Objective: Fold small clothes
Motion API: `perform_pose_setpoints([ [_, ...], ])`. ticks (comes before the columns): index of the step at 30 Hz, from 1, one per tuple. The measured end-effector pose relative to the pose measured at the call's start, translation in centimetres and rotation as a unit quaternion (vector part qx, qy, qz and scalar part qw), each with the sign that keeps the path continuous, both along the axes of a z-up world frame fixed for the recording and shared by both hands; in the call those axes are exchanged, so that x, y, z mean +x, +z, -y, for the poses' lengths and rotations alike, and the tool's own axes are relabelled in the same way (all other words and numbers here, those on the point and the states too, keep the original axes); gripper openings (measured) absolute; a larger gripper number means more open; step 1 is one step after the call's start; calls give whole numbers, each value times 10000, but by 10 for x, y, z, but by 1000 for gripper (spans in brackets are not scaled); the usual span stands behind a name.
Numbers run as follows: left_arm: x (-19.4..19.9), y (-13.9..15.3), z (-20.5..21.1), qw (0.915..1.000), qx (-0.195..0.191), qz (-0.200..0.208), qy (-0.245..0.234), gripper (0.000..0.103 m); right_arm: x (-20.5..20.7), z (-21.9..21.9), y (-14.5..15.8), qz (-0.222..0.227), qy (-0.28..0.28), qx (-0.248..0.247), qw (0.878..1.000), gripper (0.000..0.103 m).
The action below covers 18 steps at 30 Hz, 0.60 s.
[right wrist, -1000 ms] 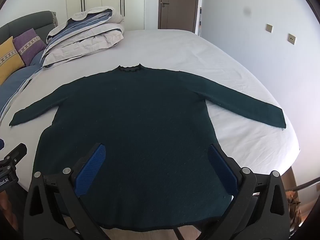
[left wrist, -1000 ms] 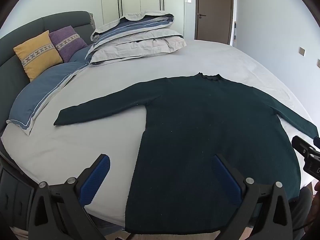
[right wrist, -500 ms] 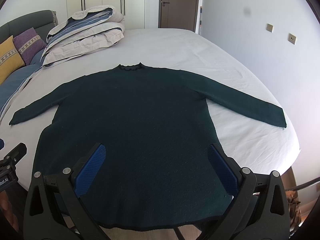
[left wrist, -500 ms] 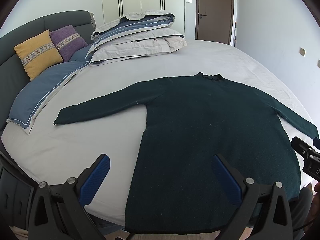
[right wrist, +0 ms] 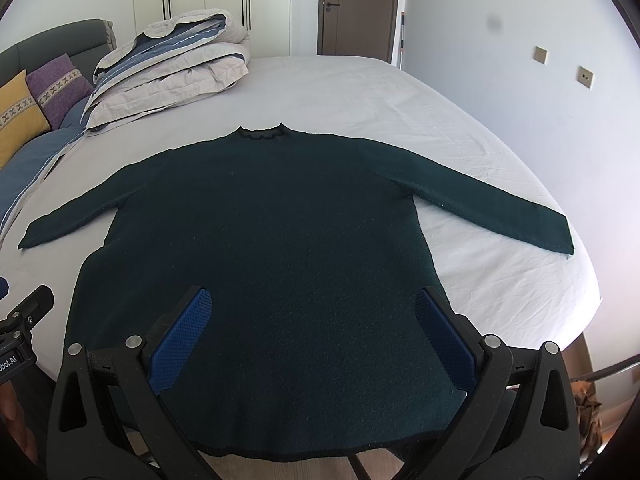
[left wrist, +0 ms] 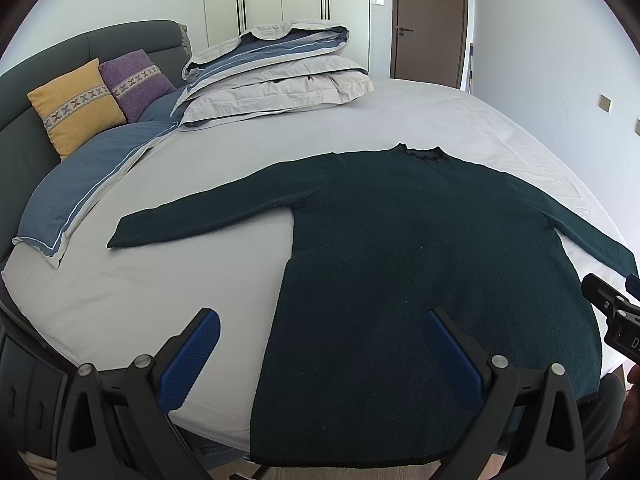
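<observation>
The blue-padded fingers (left wrist: pixel 191 360) of the left gripper (left wrist: pixel 320 360) stand wide apart, holding nothing, above the near left hem of the dark green knitted long-sleeved sweater (left wrist: pixel 420 248). The right gripper (right wrist: pixel 316 336) hangs likewise spread and empty over the near hem. The sweater lies flat on the white-sheeted bed (right wrist: pixel 400 92), collar far, left sleeve (left wrist: pixel 208 216) and right sleeve (right wrist: pixel 492 204) stretched outward. Judging from this, no fold is made yet; the whole folding is left.

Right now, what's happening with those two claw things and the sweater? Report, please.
Left gripper and right gripper: jaws open, empty. Dark green sweater flat on bed sheet, sleeves spread, unfolded. Nothing on it.
</observation>
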<state>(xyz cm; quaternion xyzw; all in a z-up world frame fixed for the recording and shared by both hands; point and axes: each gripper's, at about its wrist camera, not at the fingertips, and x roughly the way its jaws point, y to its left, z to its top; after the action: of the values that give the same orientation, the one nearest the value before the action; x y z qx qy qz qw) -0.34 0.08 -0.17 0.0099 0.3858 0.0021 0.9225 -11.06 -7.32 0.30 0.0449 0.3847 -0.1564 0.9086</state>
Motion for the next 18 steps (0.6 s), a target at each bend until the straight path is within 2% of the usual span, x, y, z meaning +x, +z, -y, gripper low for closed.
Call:
perform_pose_setpoints([
  [18, -5, -7, 0, 10000, -12, -6, 17, 103, -5, -1, -5, -22, 2, 7, 10000, 103],
])
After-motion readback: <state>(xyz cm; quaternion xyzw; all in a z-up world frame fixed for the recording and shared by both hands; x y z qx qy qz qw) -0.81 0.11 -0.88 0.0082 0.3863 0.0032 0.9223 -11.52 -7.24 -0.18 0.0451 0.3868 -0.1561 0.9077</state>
